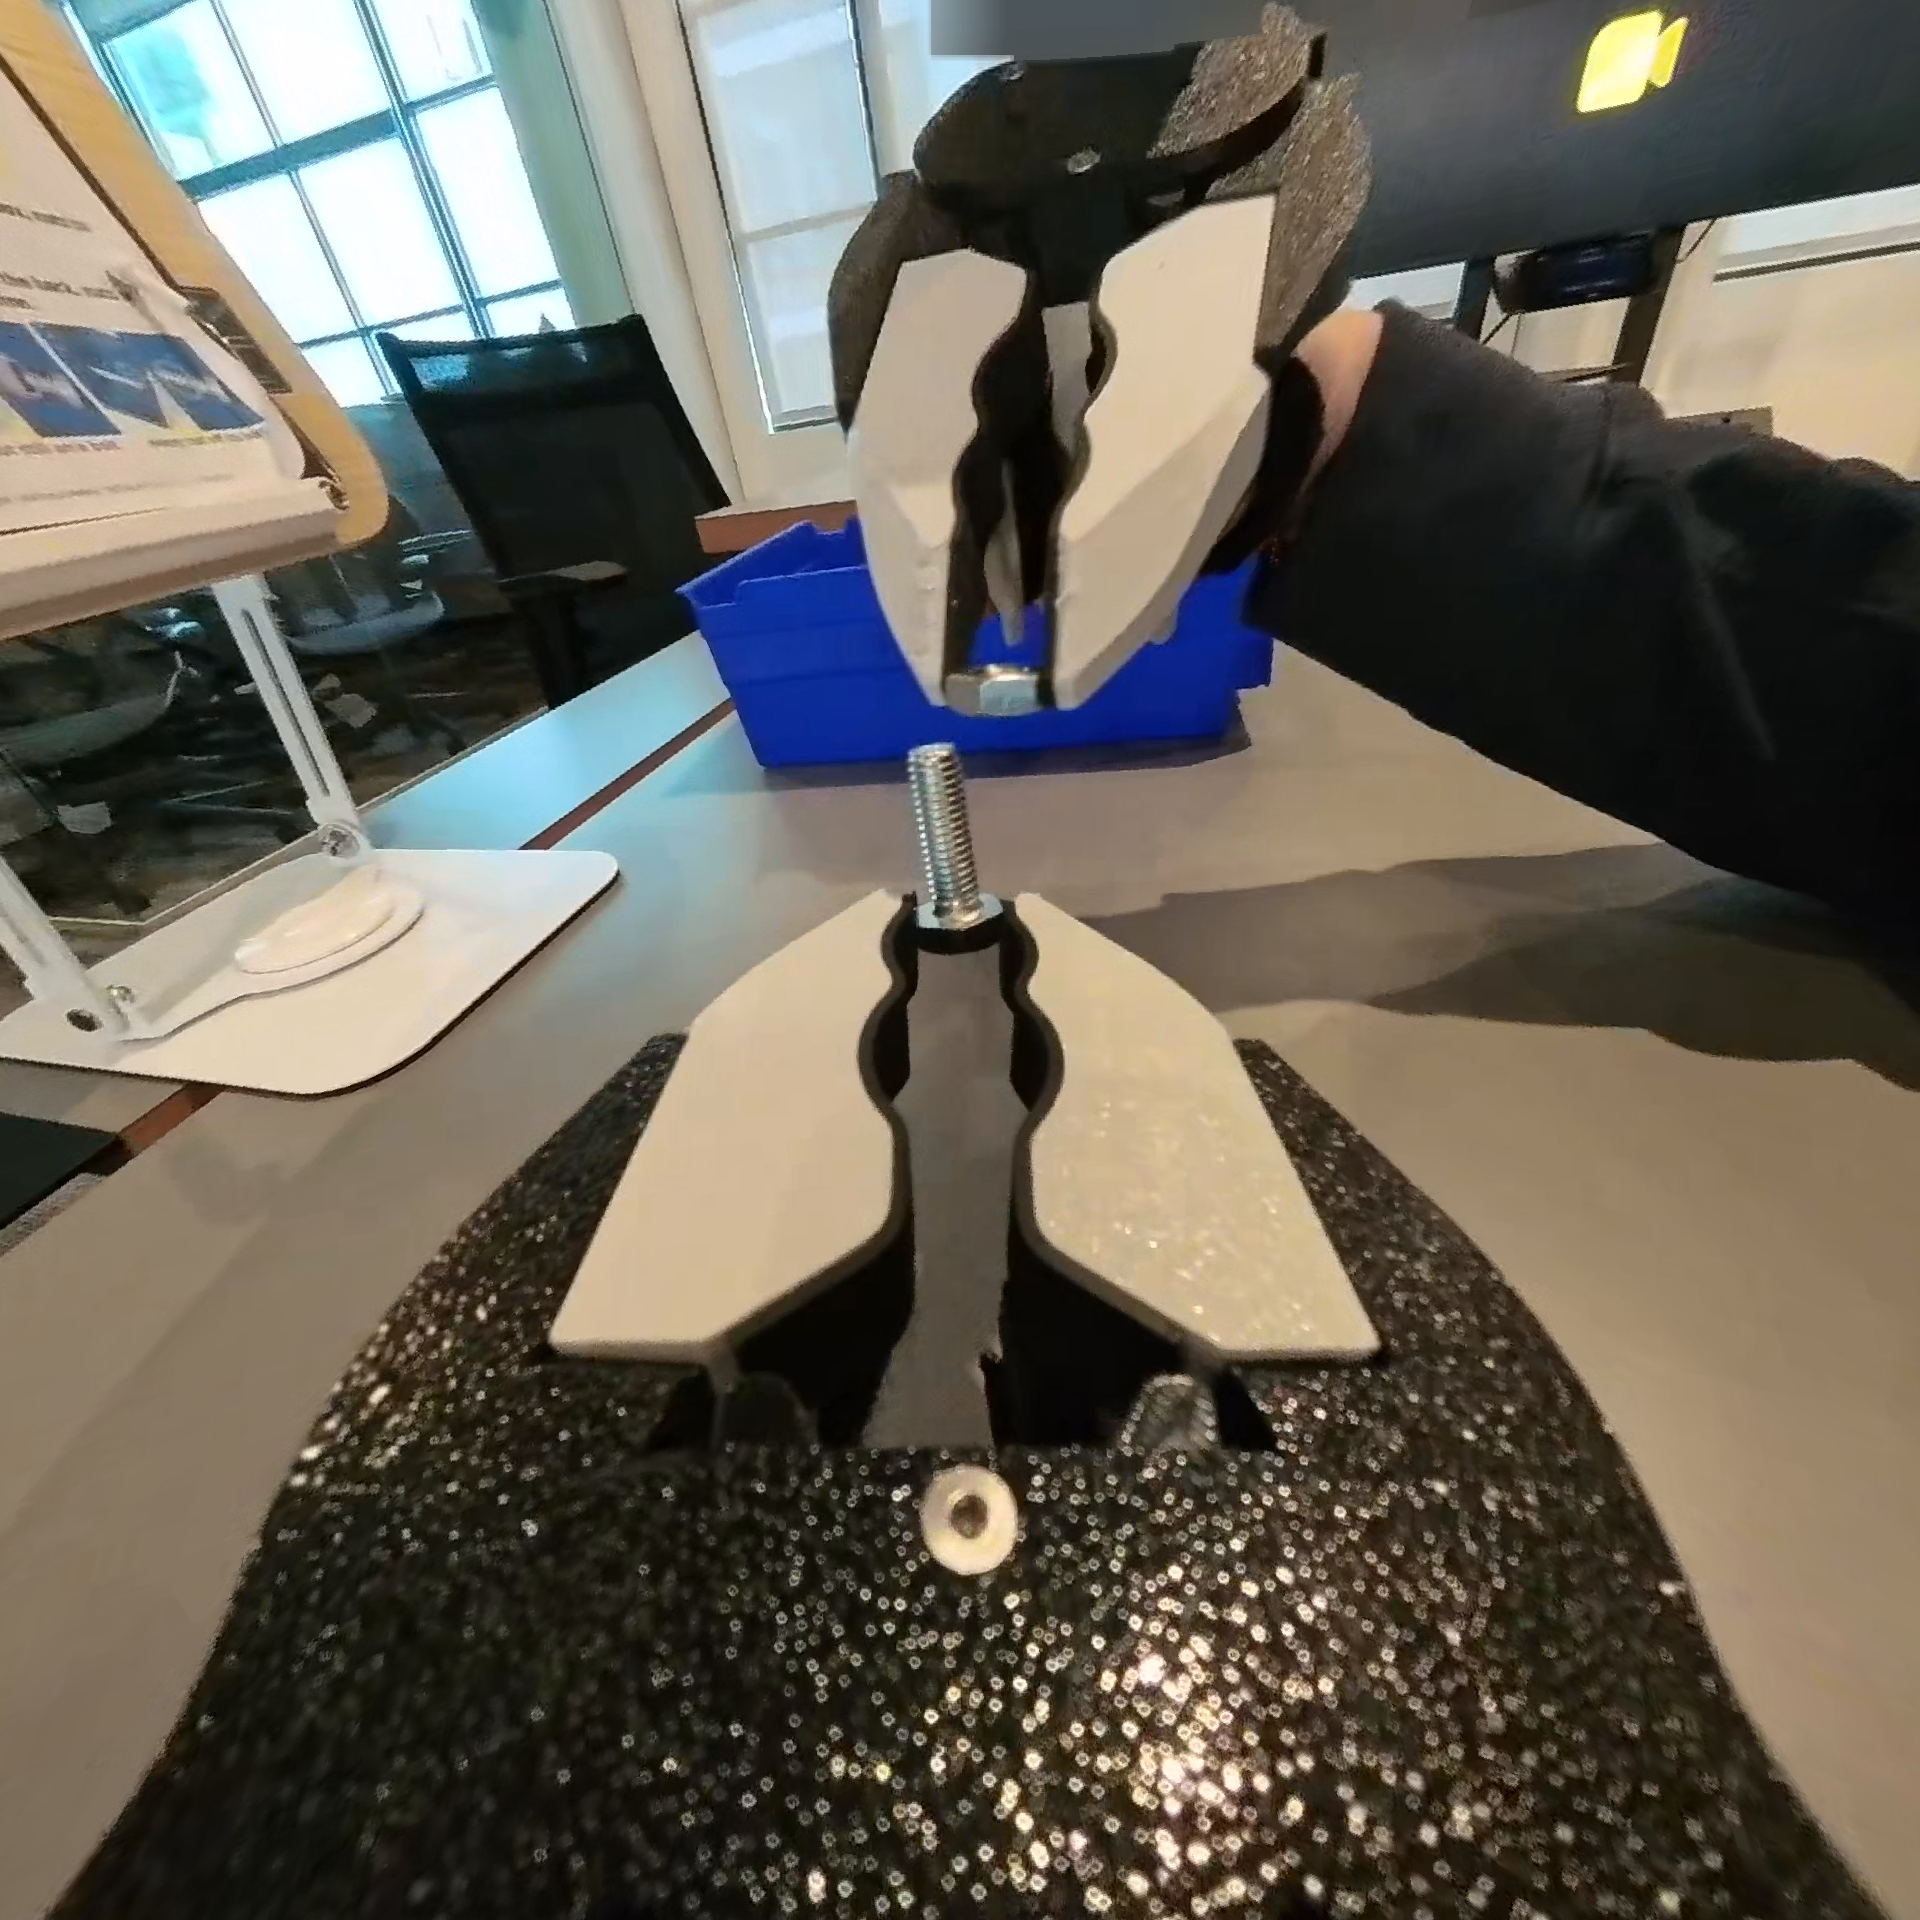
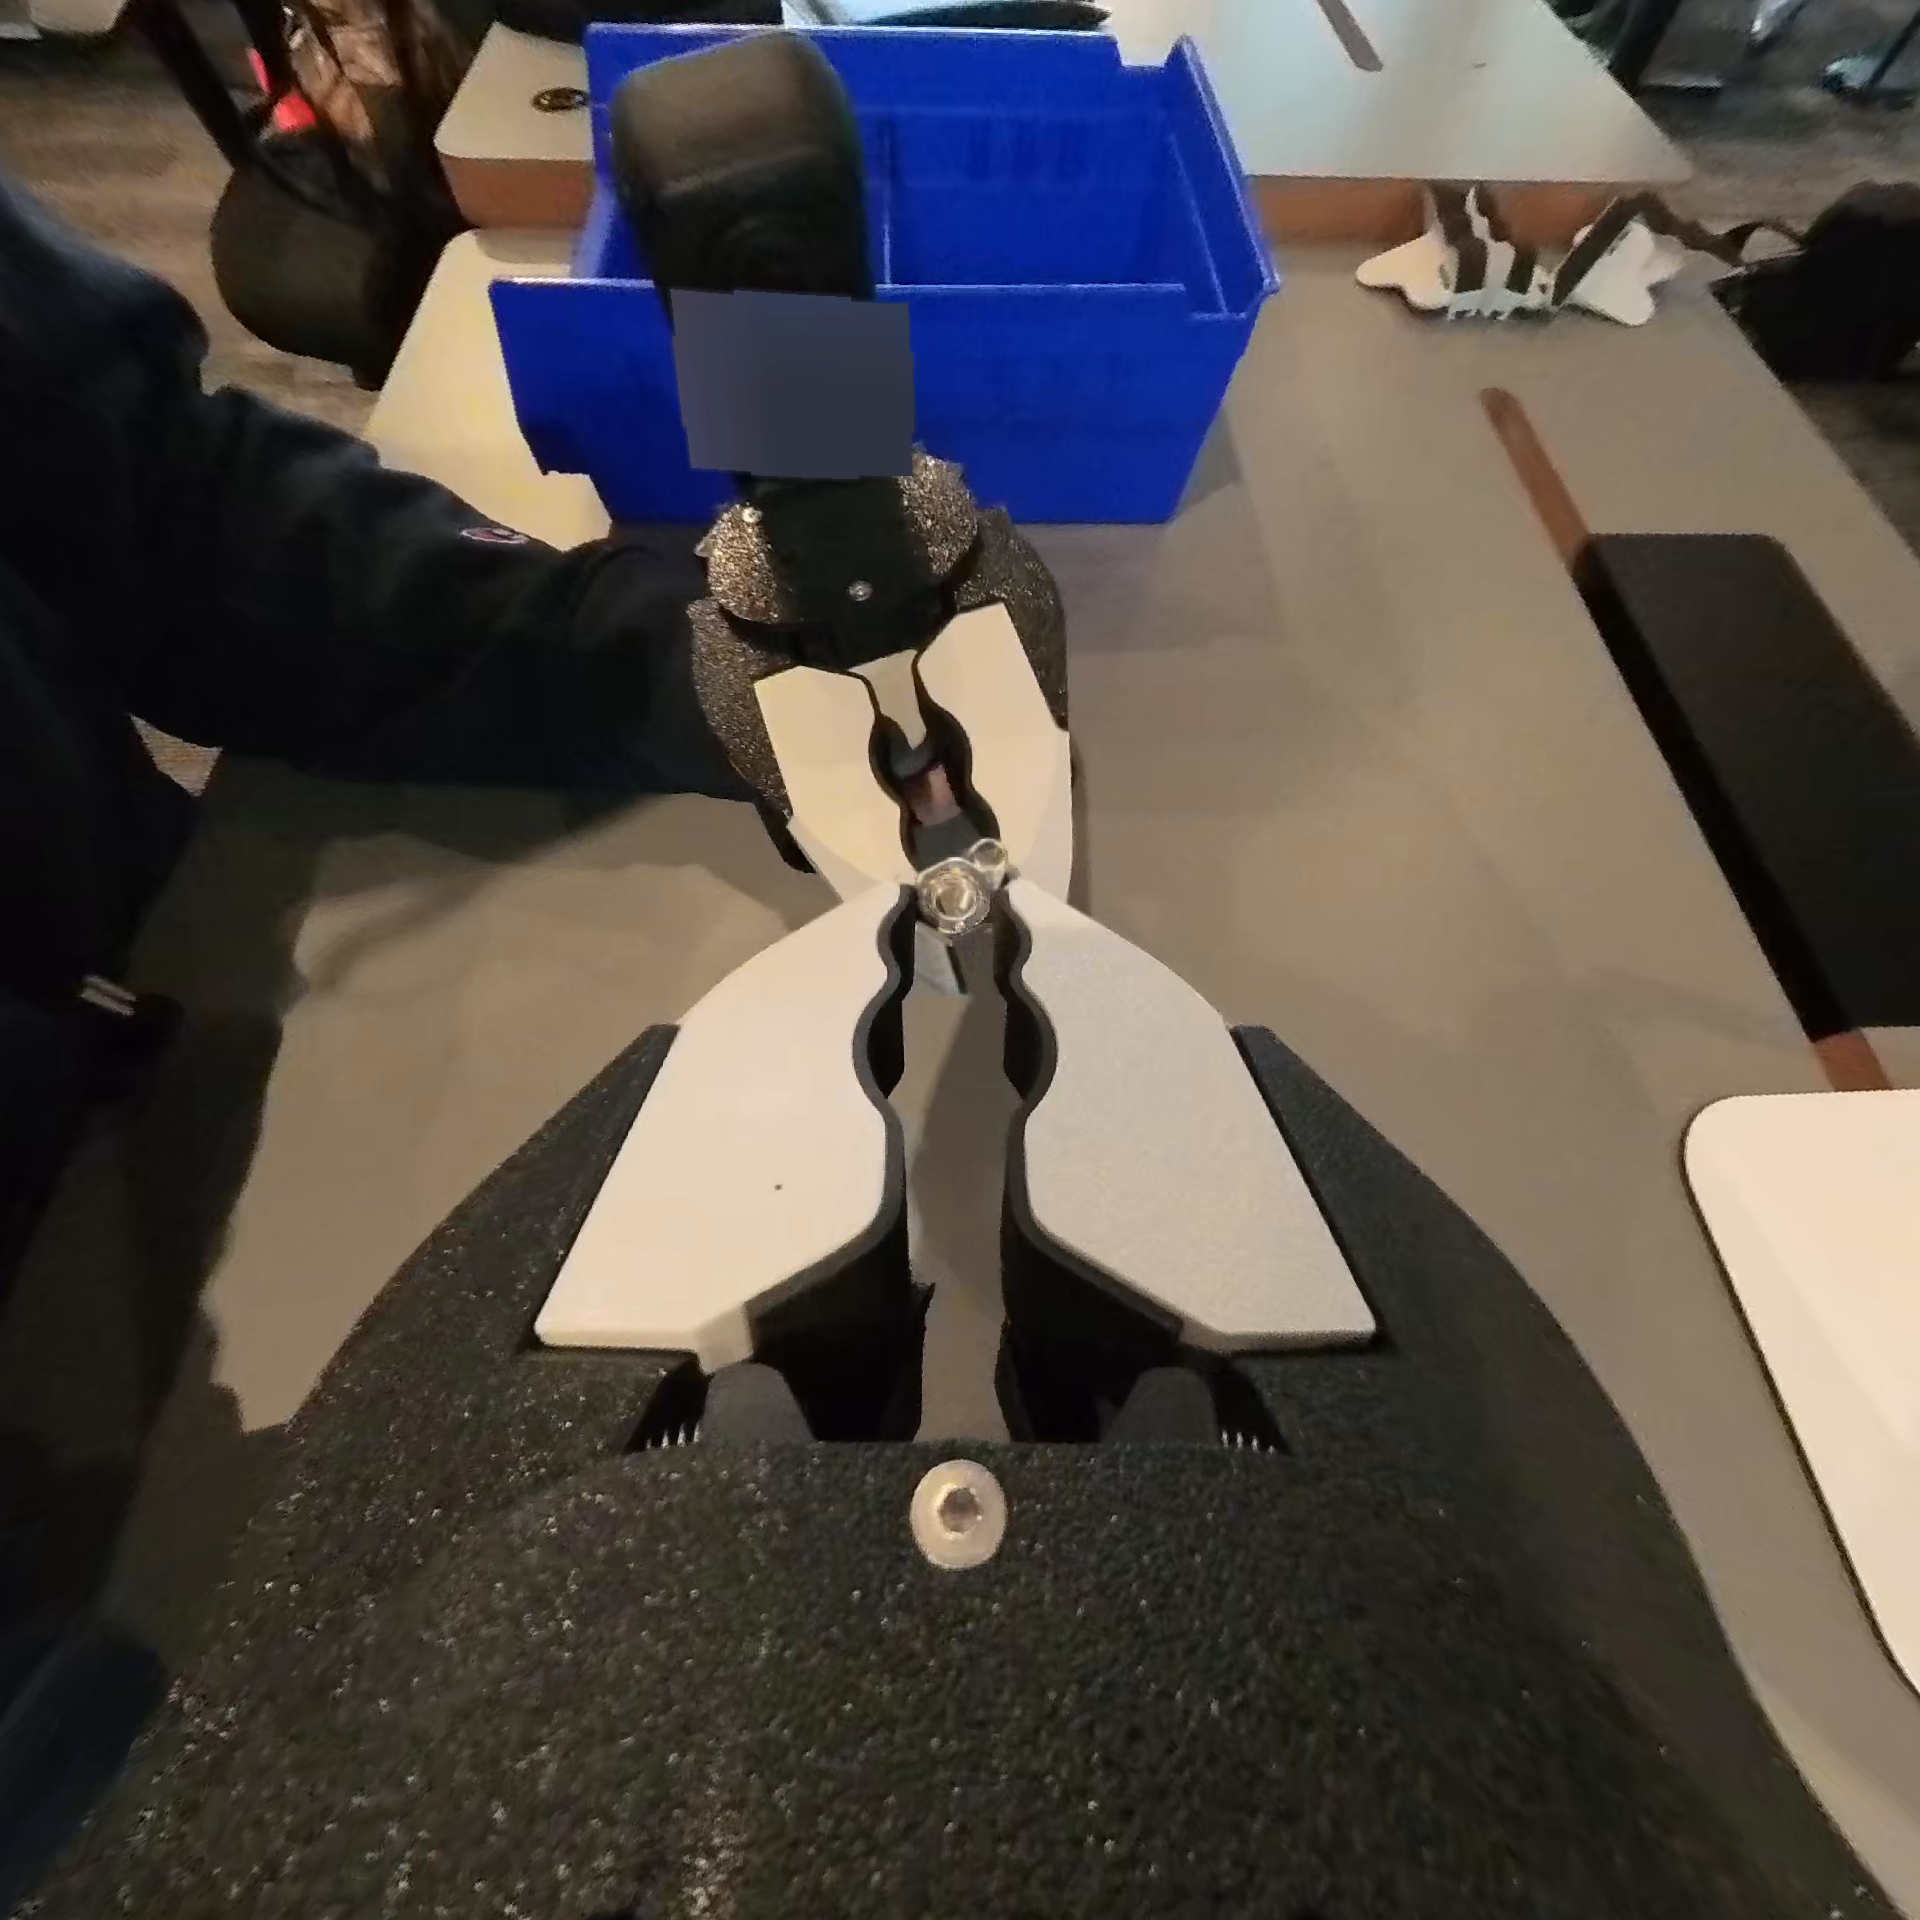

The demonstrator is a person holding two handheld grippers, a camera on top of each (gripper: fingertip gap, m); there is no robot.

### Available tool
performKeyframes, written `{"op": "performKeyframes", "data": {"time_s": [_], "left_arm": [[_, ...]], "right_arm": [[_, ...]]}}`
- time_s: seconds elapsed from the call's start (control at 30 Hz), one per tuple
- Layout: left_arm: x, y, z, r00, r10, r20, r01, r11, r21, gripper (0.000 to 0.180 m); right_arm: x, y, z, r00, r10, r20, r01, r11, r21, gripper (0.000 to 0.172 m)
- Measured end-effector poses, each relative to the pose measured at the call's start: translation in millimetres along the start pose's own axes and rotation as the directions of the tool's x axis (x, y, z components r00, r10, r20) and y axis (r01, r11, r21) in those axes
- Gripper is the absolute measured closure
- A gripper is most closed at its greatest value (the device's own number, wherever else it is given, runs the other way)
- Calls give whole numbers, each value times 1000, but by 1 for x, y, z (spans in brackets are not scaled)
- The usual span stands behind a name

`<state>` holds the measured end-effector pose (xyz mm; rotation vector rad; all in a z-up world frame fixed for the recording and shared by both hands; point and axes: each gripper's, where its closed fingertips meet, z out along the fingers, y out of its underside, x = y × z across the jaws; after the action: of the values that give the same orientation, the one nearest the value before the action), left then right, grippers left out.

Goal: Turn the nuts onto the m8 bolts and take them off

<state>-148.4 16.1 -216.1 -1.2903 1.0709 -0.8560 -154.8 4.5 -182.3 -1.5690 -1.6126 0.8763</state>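
The bolt (image 1: 940, 831) is bright zinc-plated steel, its thread catching the light in fine rings. It stands upright with the threaded end up and its hex head pinched between the tips of the left gripper (image 1: 954, 925), whose jaws are drawn narrow and pressed against the head on both sides. Straight above it, with a clear gap of air between the two, hangs the nut (image 1: 992, 691), a shiny silver hexagon with flat faces. It is clamped in the narrow jaws of the right gripper (image 1: 995, 694), which points downward from a black-sleeved arm (image 1: 1558, 582).

From the right gripper's own camera the nut (image 2: 951, 899) appears face-on, a pale metal ring with the bolt's end lined up in its bore, and the left gripper (image 2: 961, 868) just behind.

All this is held over a grey bench (image 1: 1351, 1143); a blue bin (image 1: 831, 665) sits farther back, and a white stand base (image 1: 343, 966) off to the left.
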Motion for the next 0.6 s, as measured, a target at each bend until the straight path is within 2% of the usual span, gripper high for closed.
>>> {"op": "performKeyframes", "data": {"time_s": [0.6], "left_arm": [[11,11,6,997,51,-55,-55,996,-76,166]], "right_arm": [[-1,12,8,1000,7,13,-6,997,-79,158]]}}
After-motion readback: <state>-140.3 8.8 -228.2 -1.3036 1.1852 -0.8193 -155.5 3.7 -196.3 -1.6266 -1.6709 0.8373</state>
